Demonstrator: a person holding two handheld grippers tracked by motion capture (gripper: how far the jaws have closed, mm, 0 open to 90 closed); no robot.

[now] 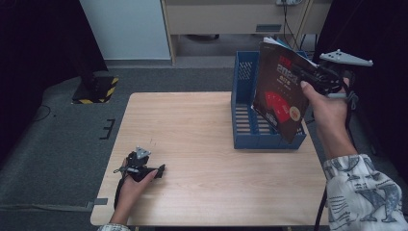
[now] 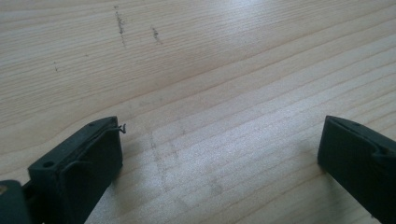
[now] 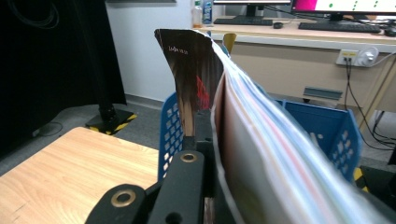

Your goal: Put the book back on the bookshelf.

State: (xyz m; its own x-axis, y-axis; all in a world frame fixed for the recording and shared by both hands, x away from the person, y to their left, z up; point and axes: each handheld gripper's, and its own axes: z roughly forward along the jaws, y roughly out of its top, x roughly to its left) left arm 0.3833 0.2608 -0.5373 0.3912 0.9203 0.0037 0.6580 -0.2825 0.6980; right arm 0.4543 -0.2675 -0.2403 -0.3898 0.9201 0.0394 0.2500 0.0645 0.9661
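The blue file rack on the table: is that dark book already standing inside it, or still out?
Still out. The right gripper holds the book tilted above the blue file rack, its lower corner hanging over the slots.

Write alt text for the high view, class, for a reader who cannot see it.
The right gripper holds a dark book tilted above a blue file rack on a wooden table. The left gripper rests near the table's front left, holding nothing.
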